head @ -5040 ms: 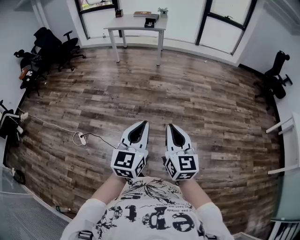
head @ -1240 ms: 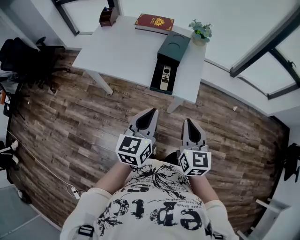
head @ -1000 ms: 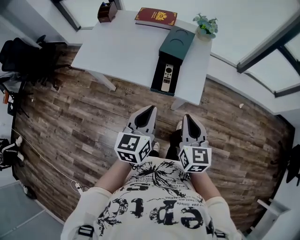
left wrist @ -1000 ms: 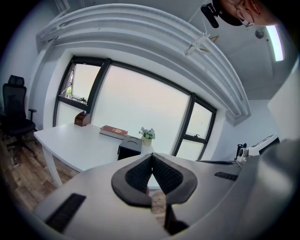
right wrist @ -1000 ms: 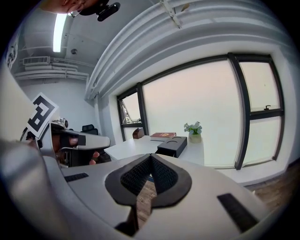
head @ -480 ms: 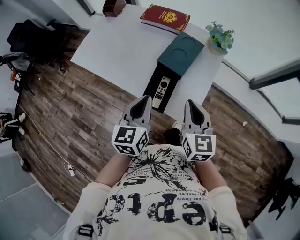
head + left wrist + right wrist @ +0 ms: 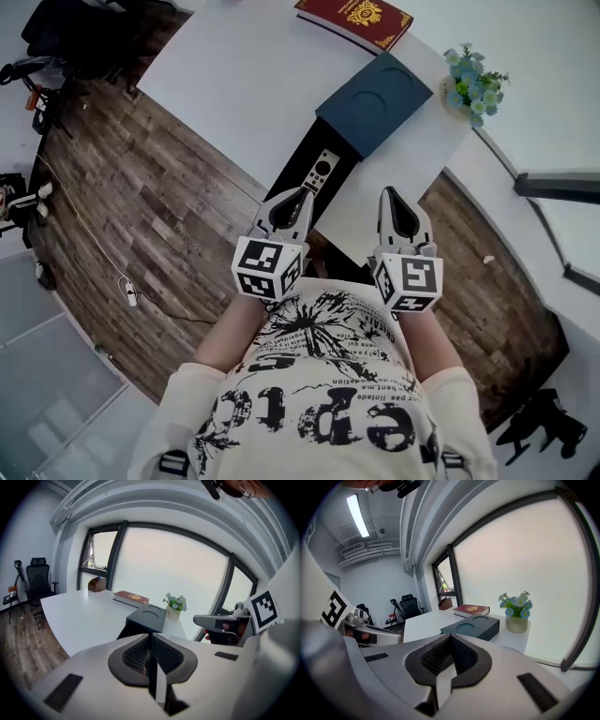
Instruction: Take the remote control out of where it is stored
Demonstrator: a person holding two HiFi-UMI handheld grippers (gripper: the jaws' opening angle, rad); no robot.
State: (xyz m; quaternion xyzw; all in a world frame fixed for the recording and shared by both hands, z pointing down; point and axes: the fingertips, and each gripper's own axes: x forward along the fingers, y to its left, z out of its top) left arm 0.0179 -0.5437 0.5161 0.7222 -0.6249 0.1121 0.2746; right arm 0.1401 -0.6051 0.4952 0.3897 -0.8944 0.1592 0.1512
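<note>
Head view: no grab yet, remote lying in box at 12 o'clock off left gripper, right gripper beside, both jaws closed, empty.

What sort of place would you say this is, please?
Most likely an office: a white table stands beside large windows, with a black office chair on the wood-plank floor.
</note>
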